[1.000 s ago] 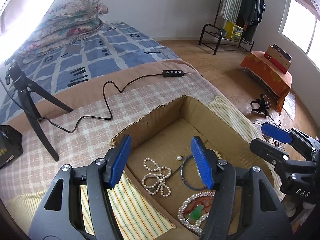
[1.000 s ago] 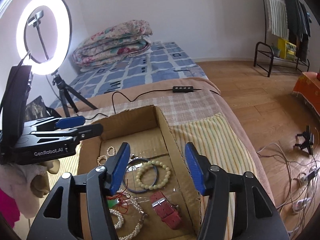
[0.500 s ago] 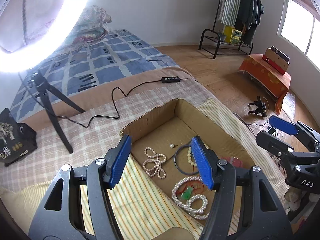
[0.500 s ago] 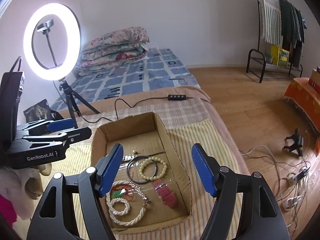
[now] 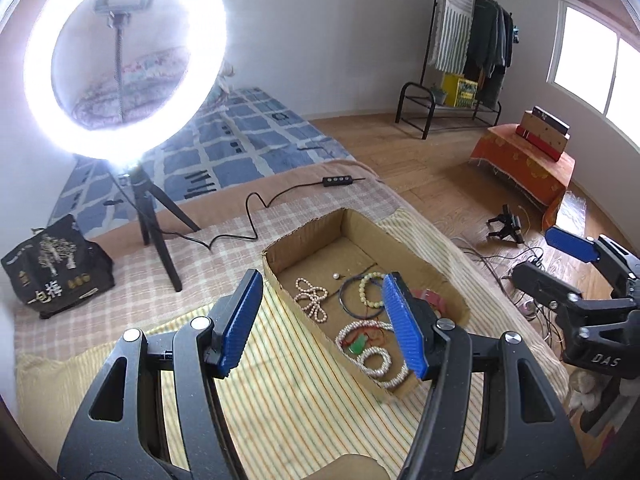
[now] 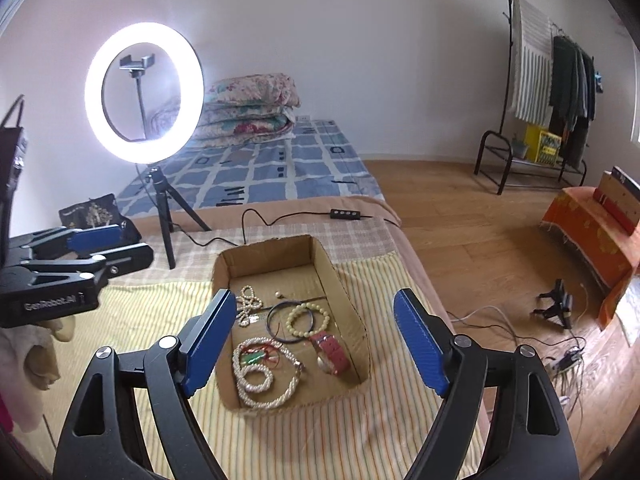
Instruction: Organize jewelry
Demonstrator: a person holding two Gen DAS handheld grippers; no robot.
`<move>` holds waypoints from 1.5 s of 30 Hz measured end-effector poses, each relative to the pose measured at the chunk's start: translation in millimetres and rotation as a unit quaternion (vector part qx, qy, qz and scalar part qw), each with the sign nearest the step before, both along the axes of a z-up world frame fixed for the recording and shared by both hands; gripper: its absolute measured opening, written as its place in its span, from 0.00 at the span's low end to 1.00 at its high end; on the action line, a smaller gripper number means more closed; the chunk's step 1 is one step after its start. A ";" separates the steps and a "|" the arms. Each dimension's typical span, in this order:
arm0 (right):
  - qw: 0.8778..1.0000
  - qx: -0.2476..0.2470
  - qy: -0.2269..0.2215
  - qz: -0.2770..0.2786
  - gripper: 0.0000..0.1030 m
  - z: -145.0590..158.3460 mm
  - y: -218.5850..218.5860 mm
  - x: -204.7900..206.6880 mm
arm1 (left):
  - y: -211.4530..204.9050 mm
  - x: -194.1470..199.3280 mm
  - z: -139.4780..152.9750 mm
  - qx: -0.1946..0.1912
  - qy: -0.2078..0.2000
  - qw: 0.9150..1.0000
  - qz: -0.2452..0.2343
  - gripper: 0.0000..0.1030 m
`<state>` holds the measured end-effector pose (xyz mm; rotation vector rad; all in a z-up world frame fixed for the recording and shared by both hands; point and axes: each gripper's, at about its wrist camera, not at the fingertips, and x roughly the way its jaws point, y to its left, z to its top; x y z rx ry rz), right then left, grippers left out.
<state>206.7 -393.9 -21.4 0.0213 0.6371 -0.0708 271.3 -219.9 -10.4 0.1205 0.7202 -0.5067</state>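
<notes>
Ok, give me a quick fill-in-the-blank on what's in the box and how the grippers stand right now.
1. All the jewelry lies inside a cardboard ____.
2. The watch has a ____ strap.
3. The left gripper and the right gripper both hold ____.
4. The ring light is switched ____.

Missing words: box; red; nothing; on

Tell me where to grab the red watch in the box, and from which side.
Grip the watch across its strap, coming straight down from above. It lies flat on the box floor close to the right wall, so a sideways approach looks blocked. Turn the right tongs, now open, so the fingers straddle the strap's narrow width, clear of the bead bracelet beside it.
</notes>
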 end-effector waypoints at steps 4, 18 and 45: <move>1.000 -0.020 -0.009 -0.010 0.79 10.4 10.5 -22.2 | 14.1 -32.5 18.6 -0.006 -0.023 1.000 0.000 0.74; 0.995 -0.056 -0.077 -0.008 0.83 40.7 49.7 -83.7 | 75.2 -106.6 38.1 -0.026 -0.072 0.996 0.041 0.87; 0.992 -0.083 -0.092 -0.007 0.91 16.4 95.1 -109.4 | 90.4 -169.9 8.5 0.032 -0.091 0.994 0.056 1.00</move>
